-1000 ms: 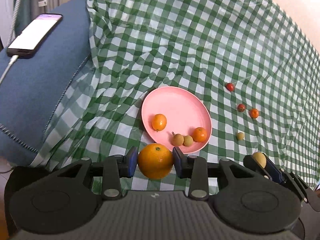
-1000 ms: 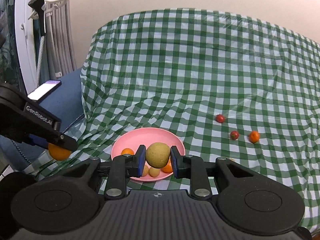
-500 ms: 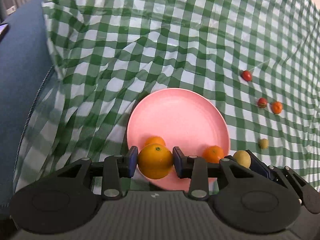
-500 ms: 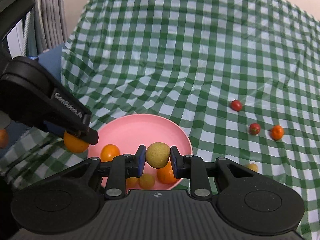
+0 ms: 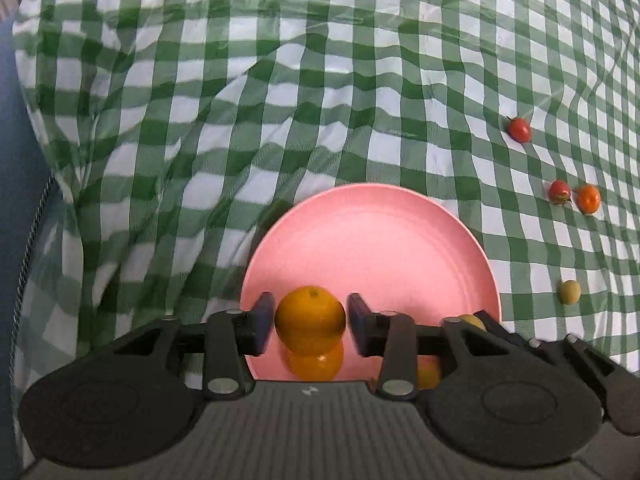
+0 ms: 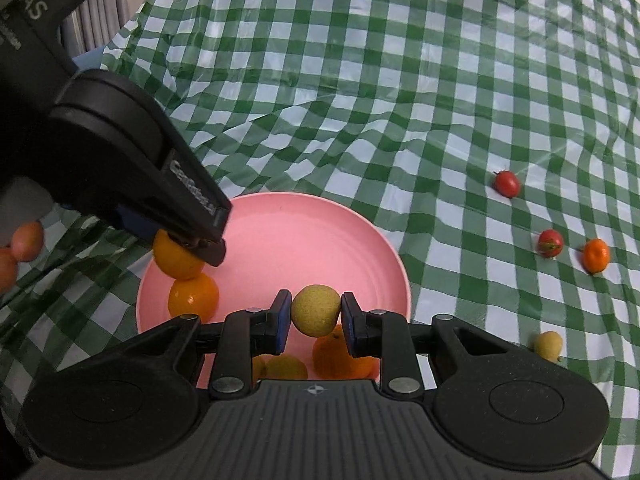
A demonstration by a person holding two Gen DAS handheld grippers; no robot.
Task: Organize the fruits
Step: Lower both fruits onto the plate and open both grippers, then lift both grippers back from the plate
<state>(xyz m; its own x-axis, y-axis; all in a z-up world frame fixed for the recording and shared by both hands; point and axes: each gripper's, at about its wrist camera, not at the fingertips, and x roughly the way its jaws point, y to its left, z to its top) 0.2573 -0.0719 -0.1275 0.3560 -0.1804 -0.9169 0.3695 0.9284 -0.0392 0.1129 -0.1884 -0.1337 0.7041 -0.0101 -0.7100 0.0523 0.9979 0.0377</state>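
In the left wrist view, the left tongs (image 5: pixel 310 322) are closed on an orange (image 5: pixel 310 320), held across its widest part above the near edge of the pink plate (image 5: pixel 372 240). The orange looks firm, fairly heavy and smooth-skinned, so a grip on its middle suits it; being round, it has no real long axis, and its stem dimple faces up. A second orange (image 5: pixel 316 362) lies on the plate directly beneath. In the right wrist view, the right tongs (image 6: pixel 316 318) pinch a small yellow-green fruit (image 6: pixel 316 316) at its middle, over the plate's near side. It seems light, rough-skinned and round, pointing no clear way. Small tomatoes (image 6: pixel 507 184) lie on the checked cloth (image 6: pixel 360 80), toward its right edge.
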